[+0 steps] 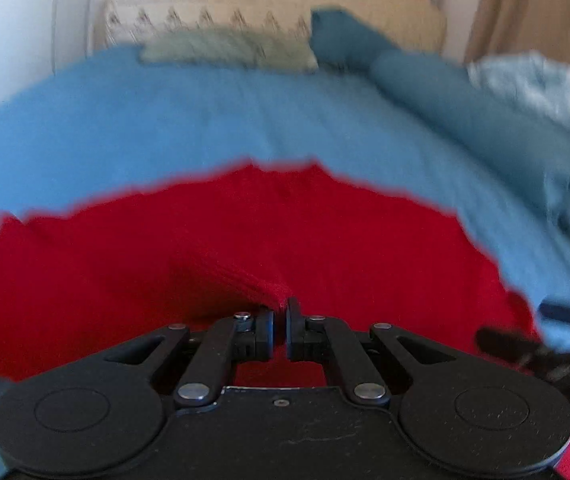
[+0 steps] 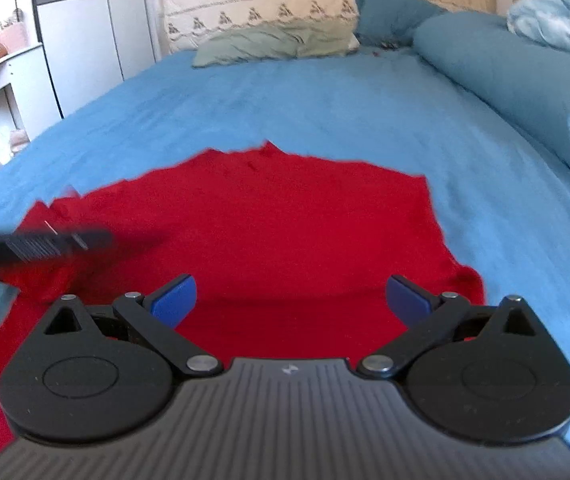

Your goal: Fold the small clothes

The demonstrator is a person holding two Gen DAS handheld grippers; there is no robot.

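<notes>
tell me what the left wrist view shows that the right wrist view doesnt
Only the left wrist view shows the left tool shut on a raised pinch of the red cloth. Only the right wrist view shows the right tool open above the cloth, plus white shelves. Both show the blue bedsheet and the pillows.

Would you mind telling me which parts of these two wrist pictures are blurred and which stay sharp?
Left wrist view: the left gripper, shut on a pinch of the red knitted garment, is sharp; the blue bedsheet and pale green pillow are smeared by motion. Right wrist view: the open right gripper and bed are fairly crisp; the dark shape at left is streaked.
</notes>
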